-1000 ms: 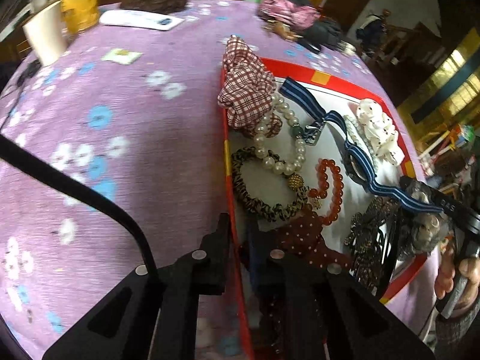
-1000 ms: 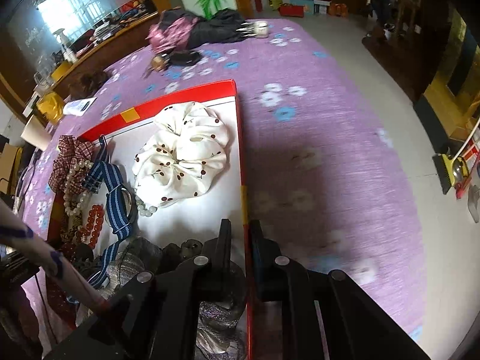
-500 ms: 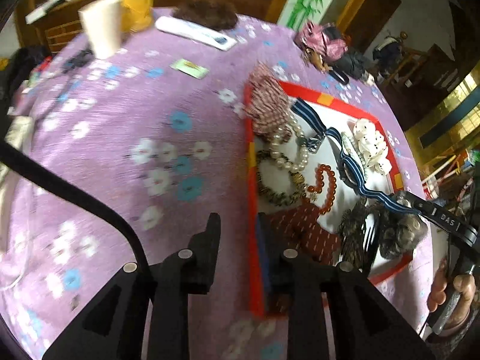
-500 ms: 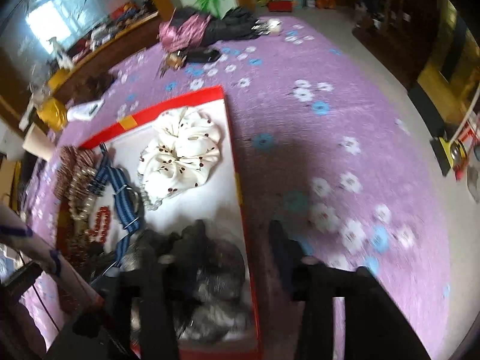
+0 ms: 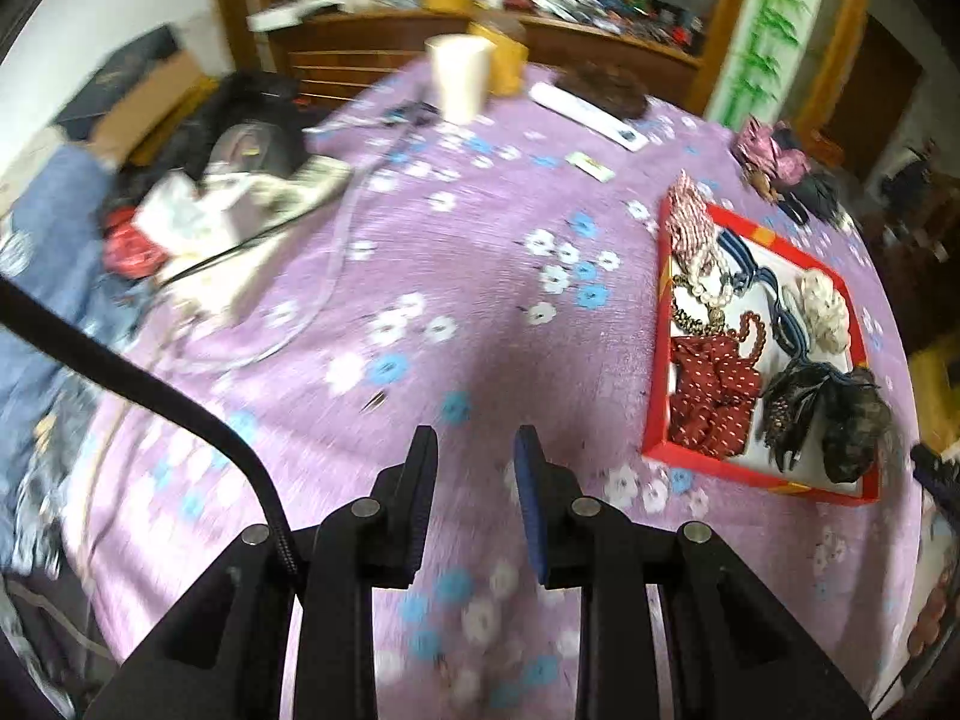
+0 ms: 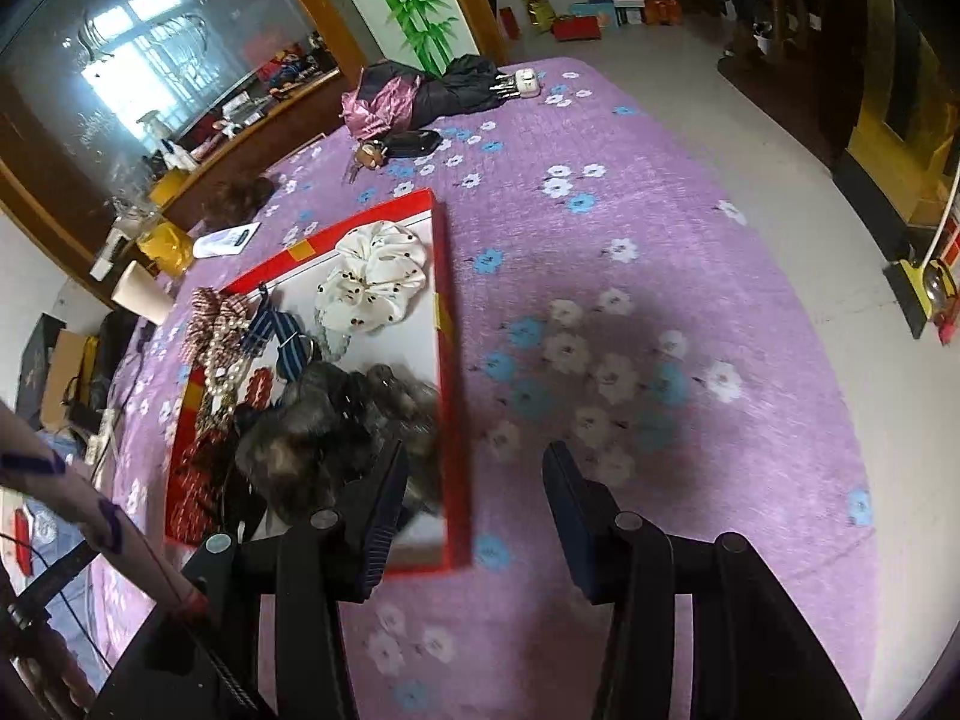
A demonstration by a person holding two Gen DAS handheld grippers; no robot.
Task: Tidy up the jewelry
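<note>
A red-rimmed tray point(image 5: 655, 396) point(image 6: 457, 420) lies on the purple flowered cloth, filled with jewelry and hair pieces: a white spotted scrunchie point(image 5: 825, 312) point(image 6: 375, 279), a plaid scrunchie point(image 5: 687, 219) point(image 6: 216, 312), pearls point(image 5: 708, 288), red beads point(image 5: 753, 330), a blue striped band point(image 6: 282, 336), a red dotted bow point(image 5: 711, 396) and dark sequin pieces point(image 5: 840, 414) point(image 6: 336, 420). My left gripper point(image 5: 474, 462) is open and empty, left of the tray, above the cloth. My right gripper point(image 6: 474, 474) is open and empty, above the tray's near right corner.
A paper cup point(image 5: 459, 78), a yellow jar point(image 5: 501, 57), a white remote-like slab point(image 5: 591, 114) and a small card point(image 5: 591, 165) lie at the far side. Clutter with cables point(image 5: 240, 198) sits far left. Folded umbrellas point(image 6: 432, 93) lie beyond the tray.
Both grippers have pulled back and up from the tray's rims and have opened. The tray now lies farther away in both views.
</note>
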